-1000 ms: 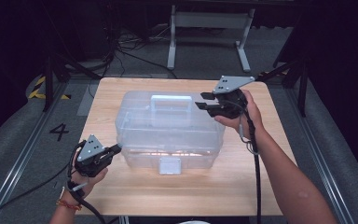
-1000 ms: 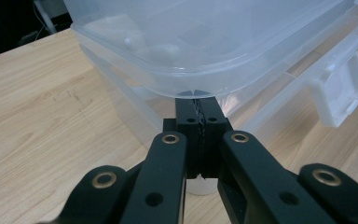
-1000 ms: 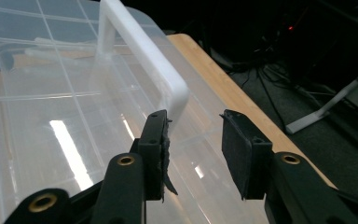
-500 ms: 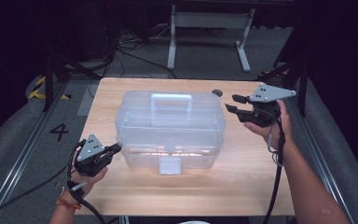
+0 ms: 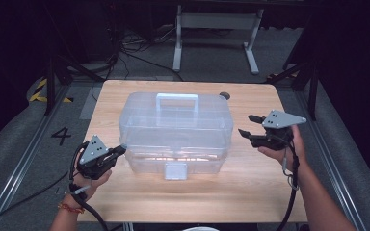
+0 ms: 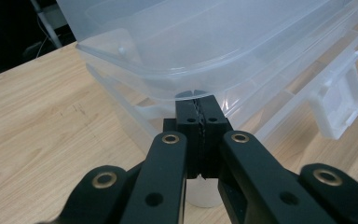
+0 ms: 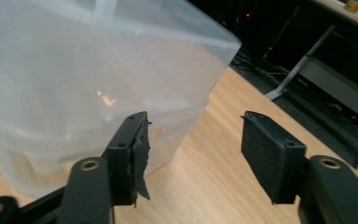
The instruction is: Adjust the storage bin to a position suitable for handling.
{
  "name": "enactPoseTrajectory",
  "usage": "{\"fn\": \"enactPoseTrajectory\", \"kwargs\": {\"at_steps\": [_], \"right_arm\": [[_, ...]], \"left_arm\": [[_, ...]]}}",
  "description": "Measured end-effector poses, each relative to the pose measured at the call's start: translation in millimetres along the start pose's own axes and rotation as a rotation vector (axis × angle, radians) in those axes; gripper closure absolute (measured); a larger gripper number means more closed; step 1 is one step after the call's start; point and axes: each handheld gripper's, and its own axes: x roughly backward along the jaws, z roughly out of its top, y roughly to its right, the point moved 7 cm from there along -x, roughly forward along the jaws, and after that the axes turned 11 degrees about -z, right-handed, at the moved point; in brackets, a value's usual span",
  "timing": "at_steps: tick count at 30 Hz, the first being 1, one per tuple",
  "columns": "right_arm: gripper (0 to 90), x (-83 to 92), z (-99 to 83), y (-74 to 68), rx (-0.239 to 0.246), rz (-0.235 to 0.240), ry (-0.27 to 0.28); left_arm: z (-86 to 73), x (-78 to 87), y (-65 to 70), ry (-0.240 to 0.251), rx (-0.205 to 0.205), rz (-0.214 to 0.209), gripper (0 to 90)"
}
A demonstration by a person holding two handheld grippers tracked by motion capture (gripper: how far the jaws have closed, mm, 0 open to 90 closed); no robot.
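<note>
The clear plastic lidded storage box [image 5: 176,132] sits mid-table, white handle on top, front latch [image 5: 175,170] facing the near edge. The left gripper [image 5: 118,151], jaws together on nothing, noses against its near-left corner. The right gripper [image 5: 249,126], jaws just opening and empty, hangs beside its right end. Likely step: bracing the box; next, working the latch. A small dark disc [image 5: 224,96] lies far right on the wooden table [image 5: 250,192], clear of everything.

Translucent glossy plastic box [image 5: 176,130] with a smooth lid; the surface [image 5: 250,187] is pale matt wood grain; the right gripper [image 5: 248,126] jaws look matt black
</note>
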Motion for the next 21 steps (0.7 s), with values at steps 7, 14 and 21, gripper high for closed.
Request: {"fn": "enactPoseTrajectory", "kwargs": {"at_steps": [7,14,21], "right_arm": [[36.8,-7.8,-20.2,-14.6,-0.011,0.044,0.019],[36.1,-12.2,-18.8,-30.9,-0.014,0.064,0.069],[36.2,-12.6,-13.2,-37.1,-0.035,0.068,0.112]], "left_arm": [[4.9,1.3,-1.6,0.008,-0.006,0.003,90.0],[12.3,1.8,-0.9,0.002,-0.033,0.004,89.9],[15.3,2.1,-0.3,0.011,-0.037,0.001,89.8]]}}
